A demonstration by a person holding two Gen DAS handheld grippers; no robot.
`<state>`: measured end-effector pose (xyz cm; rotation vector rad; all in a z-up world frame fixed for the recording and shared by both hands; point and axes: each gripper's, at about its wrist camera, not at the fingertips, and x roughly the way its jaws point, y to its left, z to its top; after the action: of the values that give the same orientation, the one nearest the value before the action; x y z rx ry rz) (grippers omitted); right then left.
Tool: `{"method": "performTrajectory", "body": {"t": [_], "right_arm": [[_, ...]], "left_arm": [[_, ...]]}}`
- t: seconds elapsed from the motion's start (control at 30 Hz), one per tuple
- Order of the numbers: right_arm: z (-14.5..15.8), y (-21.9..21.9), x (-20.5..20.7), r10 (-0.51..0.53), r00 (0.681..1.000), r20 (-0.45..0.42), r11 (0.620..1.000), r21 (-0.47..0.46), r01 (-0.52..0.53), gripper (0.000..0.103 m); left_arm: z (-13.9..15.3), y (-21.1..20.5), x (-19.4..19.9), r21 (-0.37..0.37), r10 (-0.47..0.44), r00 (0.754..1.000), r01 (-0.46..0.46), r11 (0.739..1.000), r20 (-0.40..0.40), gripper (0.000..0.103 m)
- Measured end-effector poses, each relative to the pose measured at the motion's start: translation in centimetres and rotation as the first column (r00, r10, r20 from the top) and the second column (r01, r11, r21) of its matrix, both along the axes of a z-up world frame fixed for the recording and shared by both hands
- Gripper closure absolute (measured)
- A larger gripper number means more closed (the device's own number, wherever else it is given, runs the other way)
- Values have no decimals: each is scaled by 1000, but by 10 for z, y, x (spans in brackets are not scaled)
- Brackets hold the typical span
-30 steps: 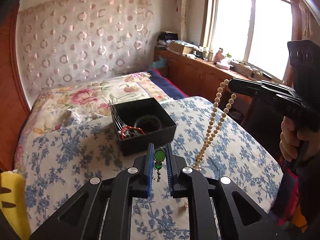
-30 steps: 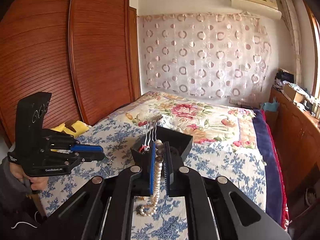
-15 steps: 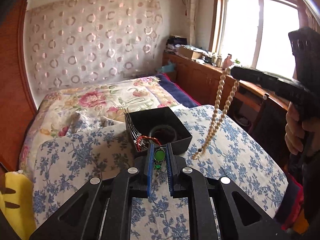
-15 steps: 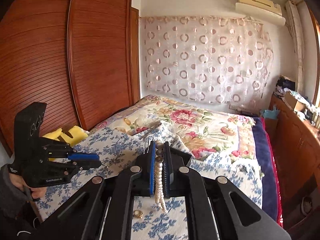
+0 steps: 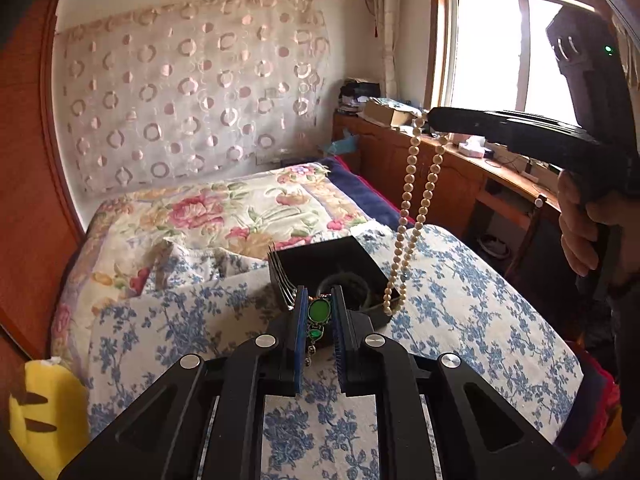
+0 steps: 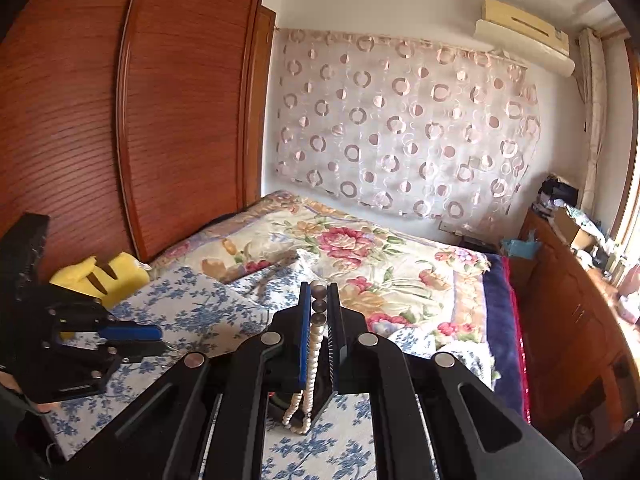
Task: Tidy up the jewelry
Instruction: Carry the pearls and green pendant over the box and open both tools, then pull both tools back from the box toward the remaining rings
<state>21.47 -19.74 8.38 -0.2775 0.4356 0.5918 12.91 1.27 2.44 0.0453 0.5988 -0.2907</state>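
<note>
My left gripper (image 5: 319, 300) is shut on a green gem pendant (image 5: 318, 312), whose small chain dangles below the blue pads. Just beyond it a black open box (image 5: 320, 258) sits on the blue-flowered bedspread with dark jewelry inside. My right gripper (image 6: 319, 292) is shut on a pearl necklace (image 6: 313, 350). In the left wrist view the right gripper (image 5: 434, 118) is high on the right, and the pearl necklace (image 5: 416, 200) hangs from it in a long loop down to the box's right front corner. In the right wrist view the left gripper (image 6: 160, 340) is low on the left.
A person's hand (image 5: 580, 224) grips the right tool's handle. A yellow plush (image 5: 44, 412) lies at the bed's left edge beside a wooden wardrobe (image 6: 160, 120). A cluttered wooden sideboard (image 5: 460, 168) runs under the window on the right. A flowered quilt (image 5: 224, 208) covers the far bed.
Both grippers have risen. The pearl necklace has come up off the bedspread and swung over to the box's right corner. The pendant has stayed clamped in the left gripper.
</note>
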Motion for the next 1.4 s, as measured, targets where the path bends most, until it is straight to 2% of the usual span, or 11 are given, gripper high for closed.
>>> {"method": "performTrajectory", "body": {"t": [0.3,0.43,0.6,0.73,0.87,1.13,1.4], "right_arm": [[13,5,21,-20,1000,-2,1000,21,20,94],[12,10,26,-20,1000,-3,1000,3,20,94],[-19,15,38,-34,996,-88,999,-38,30,94],[-47,12,54,-46,980,-195,999,-12,45,94],[-69,16,58,-46,969,-241,999,-23,41,93],[-82,-2,50,-47,969,-241,999,-22,43,93],[-90,-25,33,-45,972,-232,999,-21,41,93]], "left_arm": [[9,1,15,16,14,1000,-15,1000,4,92],[8,0,24,25,30,1000,-30,999,-1,92],[4,-1,31,23,34,999,-34,999,-10,92],[0,-4,41,18,35,999,-35,999,-13,92],[-5,-10,55,2,39,999,-39,999,-22,92],[-22,-34,78,17,31,999,-31,999,-37,92],[-24,-46,81,25,35,999,-34,999,-39,90]]}}
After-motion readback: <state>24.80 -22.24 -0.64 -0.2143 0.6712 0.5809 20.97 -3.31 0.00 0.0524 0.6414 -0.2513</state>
